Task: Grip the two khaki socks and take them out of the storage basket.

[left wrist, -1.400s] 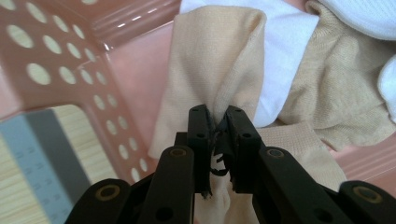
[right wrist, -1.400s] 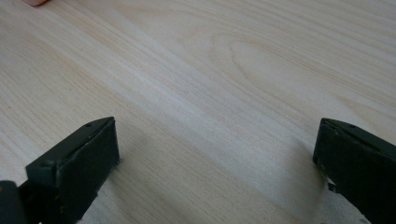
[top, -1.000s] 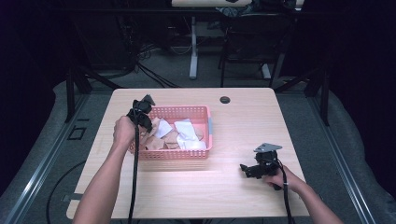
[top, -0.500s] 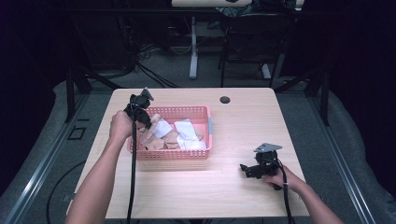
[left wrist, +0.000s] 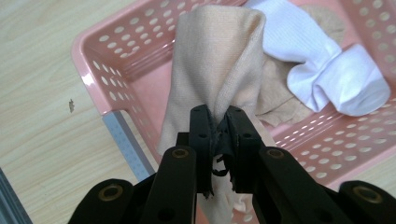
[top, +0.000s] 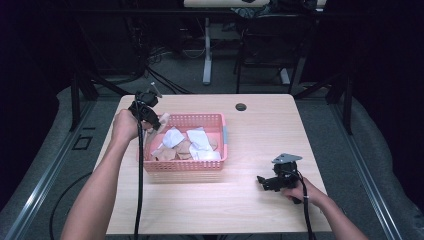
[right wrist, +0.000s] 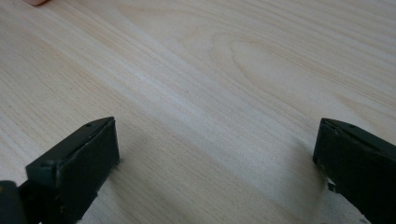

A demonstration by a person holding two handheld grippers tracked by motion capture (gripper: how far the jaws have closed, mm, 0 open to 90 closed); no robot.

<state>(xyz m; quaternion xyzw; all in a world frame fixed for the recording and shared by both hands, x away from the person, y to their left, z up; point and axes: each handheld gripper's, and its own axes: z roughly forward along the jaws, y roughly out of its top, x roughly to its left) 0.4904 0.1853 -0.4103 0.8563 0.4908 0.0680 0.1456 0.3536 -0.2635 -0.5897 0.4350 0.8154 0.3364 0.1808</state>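
Observation:
A pink plastic basket (top: 187,166) (left wrist: 112,51) on the wooden table holds several beige and white socks. My left gripper (top: 159,121) (left wrist: 219,122) hangs above the basket's left end, shut on a beige sock (left wrist: 217,60) (top: 163,120) that dangles from its jaws. Below it in the basket lie white socks (left wrist: 327,70) (top: 200,140) and more beige socks (top: 182,148). My right gripper (top: 263,182) (right wrist: 215,154) rests on the bare table to the right of the basket, jaws wide open with nothing but wood between them.
A small dark round disc (top: 241,106) sits near the table's far edge. Dark floor, cables and table legs lie beyond the table (top: 260,130). Bare wood stretches in front of and to the right of the basket.
My left gripper has risen from the basket's left end with the beige sock in its jaws. The right gripper has stayed where it was.

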